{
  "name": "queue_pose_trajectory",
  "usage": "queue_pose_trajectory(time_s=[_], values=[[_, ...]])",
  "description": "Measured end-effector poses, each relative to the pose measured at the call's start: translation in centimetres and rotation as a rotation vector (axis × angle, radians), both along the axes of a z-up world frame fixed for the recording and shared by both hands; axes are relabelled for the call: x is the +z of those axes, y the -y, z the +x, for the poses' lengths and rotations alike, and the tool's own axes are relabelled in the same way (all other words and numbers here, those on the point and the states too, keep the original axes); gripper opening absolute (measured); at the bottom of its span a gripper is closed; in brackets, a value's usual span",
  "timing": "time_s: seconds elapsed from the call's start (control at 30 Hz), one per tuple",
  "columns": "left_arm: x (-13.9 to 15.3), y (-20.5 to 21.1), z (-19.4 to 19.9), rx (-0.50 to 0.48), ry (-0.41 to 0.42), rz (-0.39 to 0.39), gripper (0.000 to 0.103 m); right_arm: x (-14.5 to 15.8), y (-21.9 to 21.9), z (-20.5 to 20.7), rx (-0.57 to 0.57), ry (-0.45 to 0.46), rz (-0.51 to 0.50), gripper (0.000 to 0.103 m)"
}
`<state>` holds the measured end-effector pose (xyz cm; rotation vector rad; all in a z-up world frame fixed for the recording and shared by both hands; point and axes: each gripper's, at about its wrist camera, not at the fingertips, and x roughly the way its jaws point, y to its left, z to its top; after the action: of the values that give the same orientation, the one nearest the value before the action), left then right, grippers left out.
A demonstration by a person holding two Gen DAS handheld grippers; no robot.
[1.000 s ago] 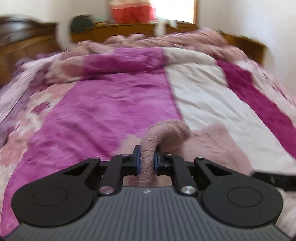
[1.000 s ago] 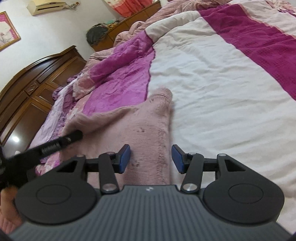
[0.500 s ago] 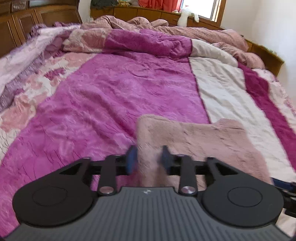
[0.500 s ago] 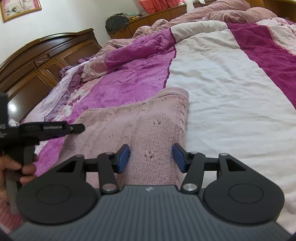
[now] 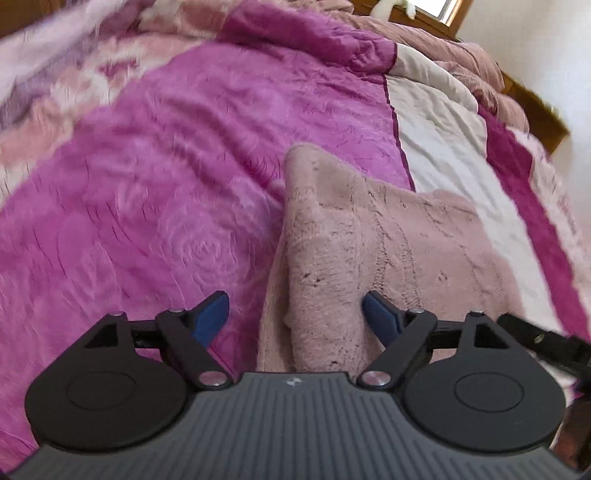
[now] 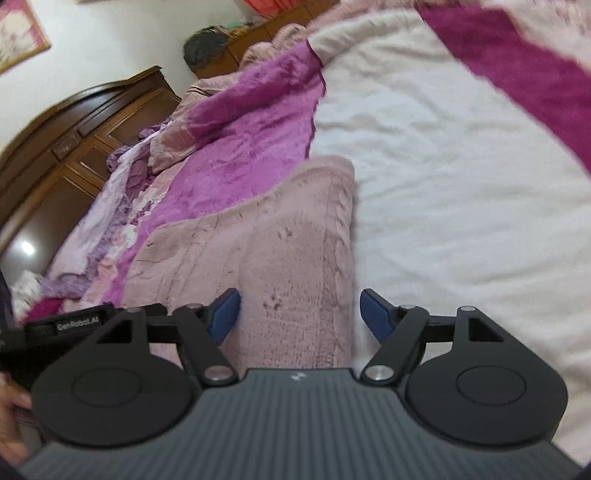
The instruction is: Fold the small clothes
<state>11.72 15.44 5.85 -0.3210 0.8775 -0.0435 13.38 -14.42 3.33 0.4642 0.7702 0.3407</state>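
one pink garment (image 5: 369,240), two tongs (image 5: 295,314), one bed (image 5: 147,184)

Soft daylight fills the room, coming from a window (image 5: 448,11) at the far corner, which is blown out to white. The bed (image 5: 166,166) is evenly bright, with only faint shadow under the folded pink garment (image 5: 369,236) (along its left edge). Both fisheye views bend the room hard at the rim. Motion blur smears the upper left bedding in the left view and the top right in the right view. A glare spot shines on the wooden cabinet (image 6: 26,247).
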Motion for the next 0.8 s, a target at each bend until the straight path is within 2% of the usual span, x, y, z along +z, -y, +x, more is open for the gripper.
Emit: queue_pose_trajectory(time_s=[0.13,0.3,0.4,0.43,0.47,0.5,0.53,0.6,0.8], values=[[-0.6,-0.4,0.2,-0.015,-0.014,-0.062,0.085,-1.0,0.1,0.8,0.031,-0.051,0.057,0.074],[-1.3,-0.5,0.5,-0.059,-0.026,-0.167,0.085,-1.6,-0.4,1.7,0.066,-0.06,0.078,0.076],[-1.9,0.0,0.6,-0.091,-0.02,-0.219,0.084,-2.2,-0.1,2.5,0.084,-0.074,0.131,0.076],[-2.0,0.2,0.6,-0.102,-0.013,-0.233,0.082,-2.2,0.0,2.8,0.09,-0.08,0.151,0.075],[-2.0,0.5,0.6,-0.113,-0.004,-0.241,0.077,-2.2,0.1,2.9,0.094,-0.085,0.167,0.068],[-1.9,0.7,0.5,-0.122,0.005,-0.24,0.067,-2.0,0.2,3.0,0.097,-0.088,0.178,0.061],[-1.8,0.9,0.4,-0.133,0.015,-0.241,0.057,-1.7,0.2,3.1,0.102,-0.084,0.184,0.058],[-1.3,1.1,0.3,-0.134,0.028,-0.243,0.046,-0.7,0.0,2.8,0.119,-0.051,0.172,0.05],[0.9,1.5,-1.0,-0.142,0.063,-0.271,0.04,2.9,0.3,1.9,0.139,0.003,0.232,0.047]])
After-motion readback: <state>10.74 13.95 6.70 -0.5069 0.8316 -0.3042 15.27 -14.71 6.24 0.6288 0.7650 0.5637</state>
